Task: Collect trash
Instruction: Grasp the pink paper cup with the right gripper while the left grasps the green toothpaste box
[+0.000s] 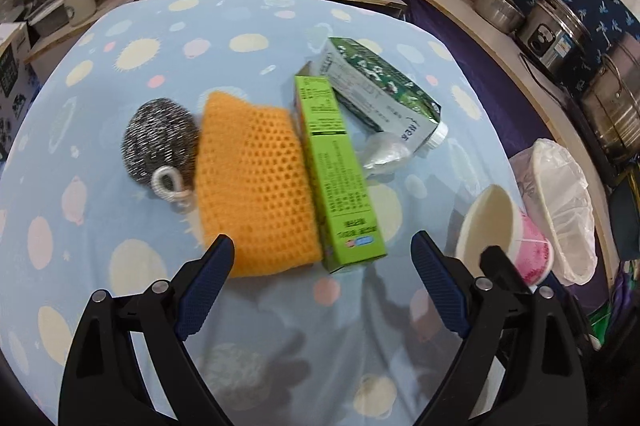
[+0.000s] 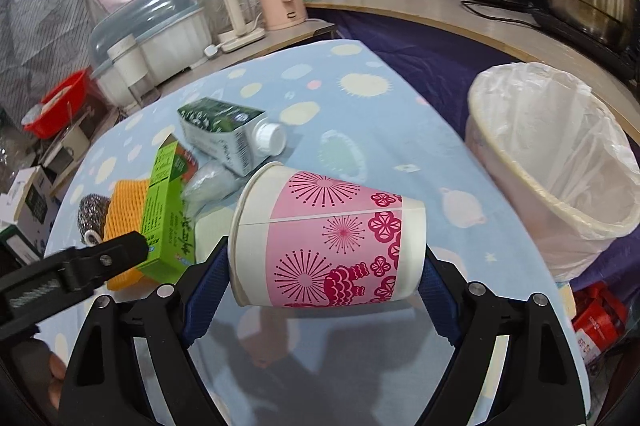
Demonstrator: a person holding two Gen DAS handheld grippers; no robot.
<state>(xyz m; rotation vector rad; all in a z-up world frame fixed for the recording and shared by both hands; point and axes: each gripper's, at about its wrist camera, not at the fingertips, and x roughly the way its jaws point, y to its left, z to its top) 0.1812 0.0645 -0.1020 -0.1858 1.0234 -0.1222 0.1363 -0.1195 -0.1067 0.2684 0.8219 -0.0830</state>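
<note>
**Cup gripped sideways, bin close by**

The right gripper clamps a pink paper cup lying sideways, rim to the left; both pads are mostly hidden behind it. The lined bin stands just right of the table, its base cut off. The left gripper hangs wide and empty over the green box, which partly covers the orange sponge. A crumpled clear wrapper is hard to make out.
</note>
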